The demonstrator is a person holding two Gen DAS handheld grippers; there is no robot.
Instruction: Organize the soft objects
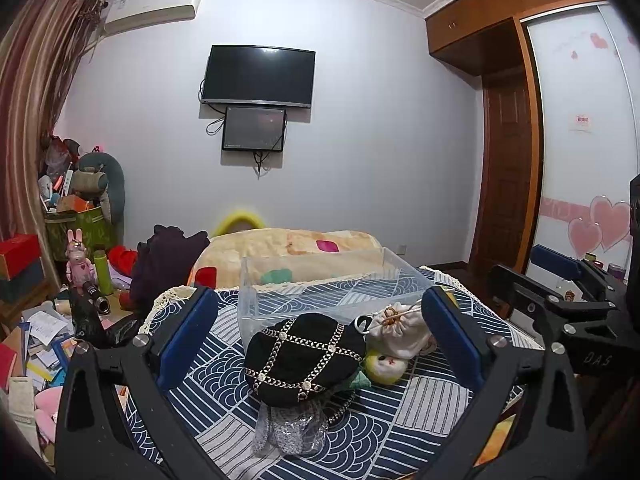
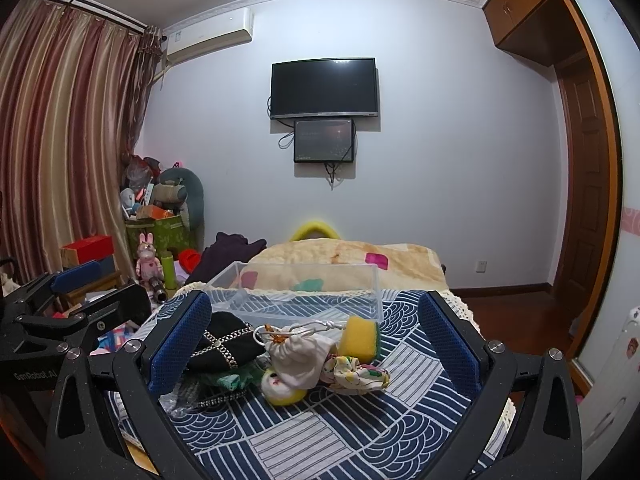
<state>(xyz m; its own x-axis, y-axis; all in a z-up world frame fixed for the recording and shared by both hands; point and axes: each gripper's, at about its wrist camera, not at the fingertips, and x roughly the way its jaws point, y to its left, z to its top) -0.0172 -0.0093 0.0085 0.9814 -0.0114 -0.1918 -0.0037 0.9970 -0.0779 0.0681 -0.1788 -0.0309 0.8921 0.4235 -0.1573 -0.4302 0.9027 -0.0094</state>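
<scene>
A pile of soft things lies on the blue patterned cloth in front of a clear plastic bin. It holds a black hat with gold chains, a white drawstring pouch, a yellow-white plush ball and silvery mesh fabric. In the right wrist view I also see the hat, the pouch, a yellow sponge, a floral scrunchie, the plush ball and the bin. My left gripper is open and empty, jaws wide either side of the hat. My right gripper is open and empty around the pile.
A bed with a yellow blanket lies behind the bin. Cluttered toys, boxes and papers fill the floor at left. A wardrobe and door stand at right. A TV hangs on the far wall.
</scene>
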